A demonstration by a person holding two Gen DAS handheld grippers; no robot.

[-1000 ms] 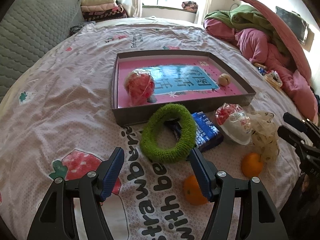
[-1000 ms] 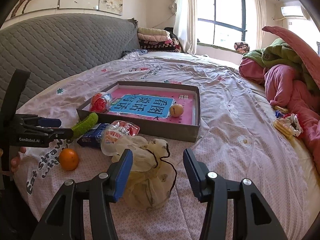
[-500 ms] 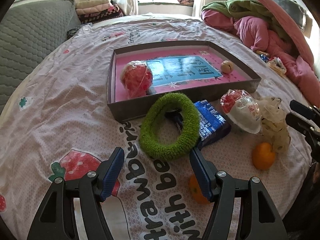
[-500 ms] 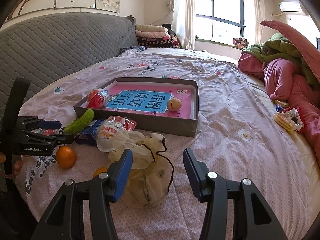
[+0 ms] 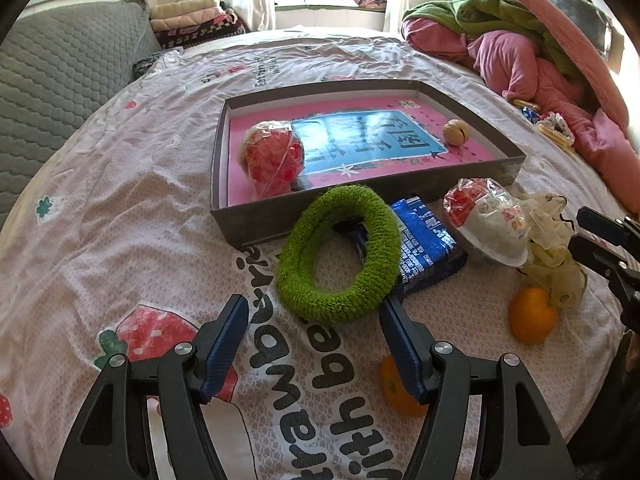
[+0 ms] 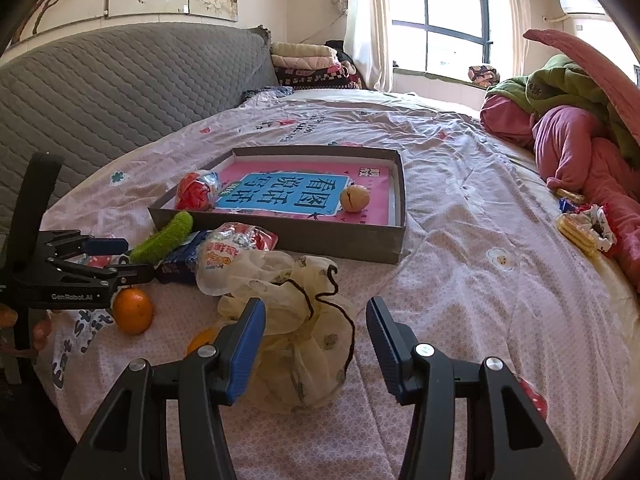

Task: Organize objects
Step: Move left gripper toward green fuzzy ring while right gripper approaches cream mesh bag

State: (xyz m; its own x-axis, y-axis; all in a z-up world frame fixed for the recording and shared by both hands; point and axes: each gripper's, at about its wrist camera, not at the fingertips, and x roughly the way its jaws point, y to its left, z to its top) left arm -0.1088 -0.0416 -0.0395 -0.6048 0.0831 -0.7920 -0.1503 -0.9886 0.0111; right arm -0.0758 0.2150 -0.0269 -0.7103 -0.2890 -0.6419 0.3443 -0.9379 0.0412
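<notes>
A shallow grey box [image 5: 256, 220] with a pink and blue liner holds a red wrapped ball [image 5: 271, 156] and a walnut [image 5: 456, 131]. In front of it lie a green fuzzy ring [image 5: 340, 256], a blue packet [image 5: 428, 248], a red and white snack bag [image 5: 490, 216], a cream mesh bag [image 6: 304, 344] and two oranges [image 5: 532, 314] [image 5: 394, 390]. My left gripper [image 5: 314, 344] is open just short of the green ring. My right gripper [image 6: 316, 340] is open with the mesh bag between its fingers.
Everything lies on a bed with a pink printed sheet [image 5: 120, 208]. A grey quilted headboard [image 6: 120, 92] is at the left. Piled pink and green bedding [image 6: 580, 120] is at the right. Folded blankets [image 6: 308, 64] lie by the window.
My left gripper has moved closer to the green ring. My right gripper has moved closer to the mesh bag. Both stay open.
</notes>
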